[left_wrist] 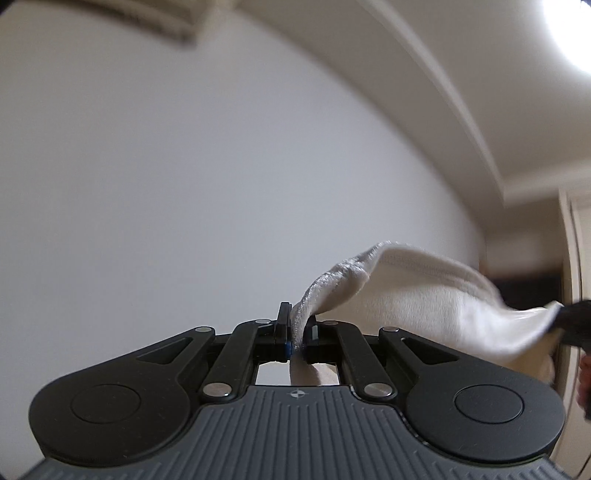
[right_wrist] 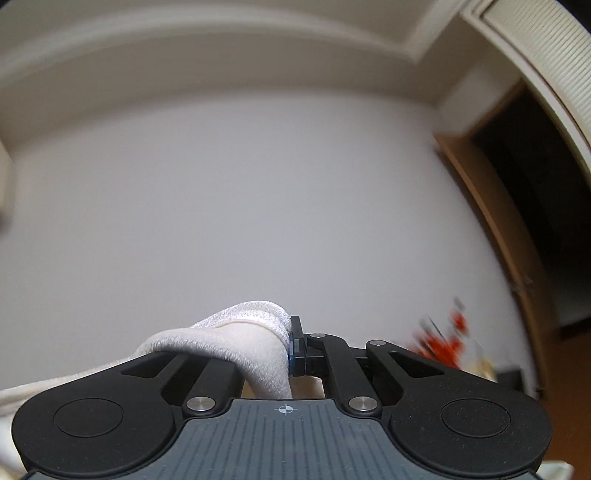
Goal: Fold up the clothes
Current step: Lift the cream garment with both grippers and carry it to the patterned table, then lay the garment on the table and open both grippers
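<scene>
A white fleecy garment (left_wrist: 424,295) is held up in the air in front of a pale wall. My left gripper (left_wrist: 295,332) is shut on one edge of it; the cloth runs off to the right to a dark shape (left_wrist: 574,323) at the frame edge, which looks like the other gripper. In the right wrist view my right gripper (right_wrist: 288,347) is shut on a bunched fold of the same garment (right_wrist: 236,339), which drapes over its left finger and trails off to the lower left. The rest of the garment hangs below, out of view.
Both cameras point upward at the wall and ceiling. A bright ceiling light (left_wrist: 569,33) is at upper right. A dark doorway (right_wrist: 535,206) with a wooden frame is at right, and blurred red flowers (right_wrist: 447,336) are beside it.
</scene>
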The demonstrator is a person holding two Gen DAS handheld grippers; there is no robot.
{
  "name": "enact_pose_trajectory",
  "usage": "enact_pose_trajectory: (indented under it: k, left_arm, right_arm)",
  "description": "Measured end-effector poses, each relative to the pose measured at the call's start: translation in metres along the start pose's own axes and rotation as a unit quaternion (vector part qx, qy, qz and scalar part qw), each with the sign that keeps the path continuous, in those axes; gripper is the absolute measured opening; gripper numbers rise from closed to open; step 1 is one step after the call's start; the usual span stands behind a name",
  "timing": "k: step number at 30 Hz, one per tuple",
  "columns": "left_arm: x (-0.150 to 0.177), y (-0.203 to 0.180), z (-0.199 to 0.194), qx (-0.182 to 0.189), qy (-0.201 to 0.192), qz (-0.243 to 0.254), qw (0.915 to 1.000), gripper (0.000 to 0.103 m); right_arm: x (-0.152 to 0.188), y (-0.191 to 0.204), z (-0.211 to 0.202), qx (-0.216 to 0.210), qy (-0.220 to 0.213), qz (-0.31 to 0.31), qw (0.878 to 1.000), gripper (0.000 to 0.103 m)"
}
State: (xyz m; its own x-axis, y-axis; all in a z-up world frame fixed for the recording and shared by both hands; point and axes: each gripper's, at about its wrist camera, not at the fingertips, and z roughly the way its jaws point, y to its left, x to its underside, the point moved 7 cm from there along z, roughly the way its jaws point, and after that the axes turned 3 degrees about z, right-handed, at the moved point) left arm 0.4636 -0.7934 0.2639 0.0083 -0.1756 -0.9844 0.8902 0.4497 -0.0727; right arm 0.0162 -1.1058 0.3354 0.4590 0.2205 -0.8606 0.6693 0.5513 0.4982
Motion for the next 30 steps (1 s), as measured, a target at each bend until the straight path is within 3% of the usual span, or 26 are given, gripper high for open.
enact_pose_trajectory:
  k: [2, 4, 6, 9, 12, 13, 15, 17, 22, 26, 28, 29, 30]
  left_arm:
    - [0.066, -0.002, 0.019, 0.003, 0.075, 0.011, 0.9971, 0.005]
    - [0.154, -0.004, 0.037, 0.002, 0.18, 0.013, 0.9836, 0.005]
    - [0.245, -0.008, 0.049, -0.007, 0.283, 0.031, 0.9587, 0.005]
    - [0.368, -0.02, 0.041, -0.017, 0.413, 0.056, 0.9088, 0.005]
    - [0.419, -0.073, 0.023, -0.005, 0.485, 0.03, 0.8738, 0.006]
    - [0.427, -0.09, 0.027, 0.007, 0.498, 0.022, 0.8671, 0.006]
    - [0.436, -0.109, 0.028, 0.022, 0.511, 0.011, 0.8595, 0.006]
    - [0.432, -0.137, 0.042, 0.033, 0.512, 0.0, 0.8583, 0.006]
    - [0.453, -0.211, 0.08, 0.059, 0.521, -0.055, 0.8496, 0.007]
    - [0.453, -0.205, 0.075, 0.021, 0.525, -0.045, 0.8495, 0.007]
    - [0.452, -0.202, 0.073, 0.002, 0.527, -0.039, 0.8489, 0.016]
    - [0.452, -0.201, 0.072, -0.008, 0.528, -0.037, 0.8485, 0.028]
    - [0.452, -0.199, 0.07, -0.017, 0.529, -0.034, 0.848, 0.047]
  right_arm:
    - [0.066, -0.048, 0.04, 0.052, 0.08, 0.0, 0.995, 0.005]
    - [0.14, -0.098, 0.074, 0.102, 0.162, -0.008, 0.981, 0.005]
    - [0.23, -0.143, 0.102, 0.151, 0.249, -0.053, 0.955, 0.005]
    - [0.362, -0.183, 0.128, 0.199, 0.354, -0.099, 0.909, 0.004]
    - [0.451, -0.203, 0.131, 0.205, 0.415, -0.083, 0.883, 0.004]
    - [0.473, -0.217, 0.13, 0.205, 0.433, -0.082, 0.874, 0.004]
    - [0.493, -0.255, 0.137, 0.218, 0.46, -0.092, 0.856, 0.004]
    - [0.492, -0.293, 0.154, 0.227, 0.467, -0.067, 0.852, 0.004]
    - [0.435, -0.363, 0.214, 0.2, 0.422, -0.024, 0.884, 0.005]
    - [0.411, -0.4, 0.268, 0.187, 0.407, -0.058, 0.892, 0.005]
    - [0.407, -0.412, 0.294, 0.175, 0.415, -0.089, 0.888, 0.006]
    - [0.41, -0.412, 0.3, 0.17, 0.435, -0.098, 0.879, 0.014]
    - [0.412, -0.412, 0.305, 0.165, 0.454, -0.107, 0.869, 0.021]
